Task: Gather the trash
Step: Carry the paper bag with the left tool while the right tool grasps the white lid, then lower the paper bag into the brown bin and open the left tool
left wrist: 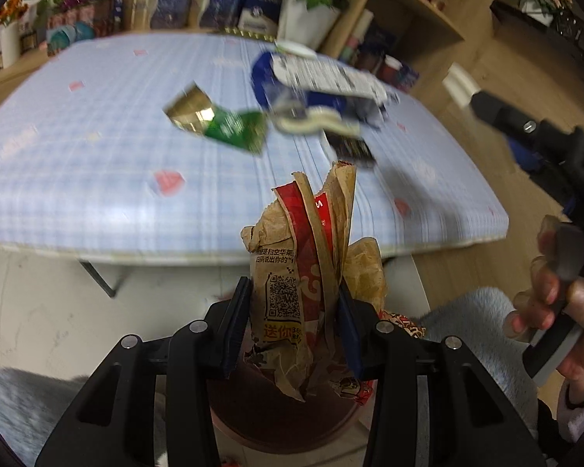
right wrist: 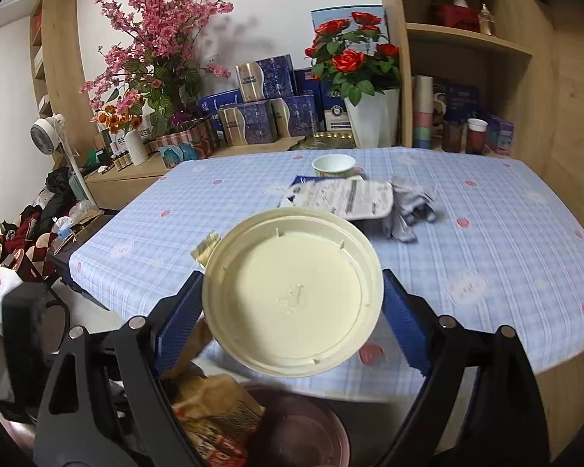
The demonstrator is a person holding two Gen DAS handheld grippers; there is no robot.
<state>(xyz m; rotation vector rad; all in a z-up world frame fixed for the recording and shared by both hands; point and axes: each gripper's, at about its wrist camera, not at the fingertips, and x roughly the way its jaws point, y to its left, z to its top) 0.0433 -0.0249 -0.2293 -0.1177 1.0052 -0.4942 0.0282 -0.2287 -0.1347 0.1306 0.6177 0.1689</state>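
Bin [left wrist: 276,420] sits on the floor just off the near edge of the bench [left wrist: 78,179], directly below both hands. That is the relation the coming move turns on: each load has only to go down.

Left gripper [left wrist: 294,330]: fingers [left wrist: 235,323] partly closed, clamped on a crumpled paper bag [left wrist: 292,272], brown with red print. The bag's long axis runs along the fingers, so it stands up out of the grip, and its lower end hangs over the dark rim of the bin. From the right wrist view the same bag [right wrist: 210,404] appears to be over, perhaps partly inside, the bin [right wrist: 303,428].

Right gripper [right wrist: 292,311]: fingers [right wrist: 179,319] spread wide, pressing on opposite edges of a round cream lid [right wrist: 292,295]. The lid is tilted with its hollow face towards the camera. It hangs over the bench edge, with the bin below and slightly nearer.

Judgement: the left hand is nearer to a drop, and the lid needs a short move back over the bin.

Still on the bench: gold and green wrapper [left wrist: 218,120], blue and white packet [left wrist: 315,78], paper cup [right wrist: 333,165], crumpled grey wrapper [right wrist: 412,206]. Left view is blurred; finer detail not readable.
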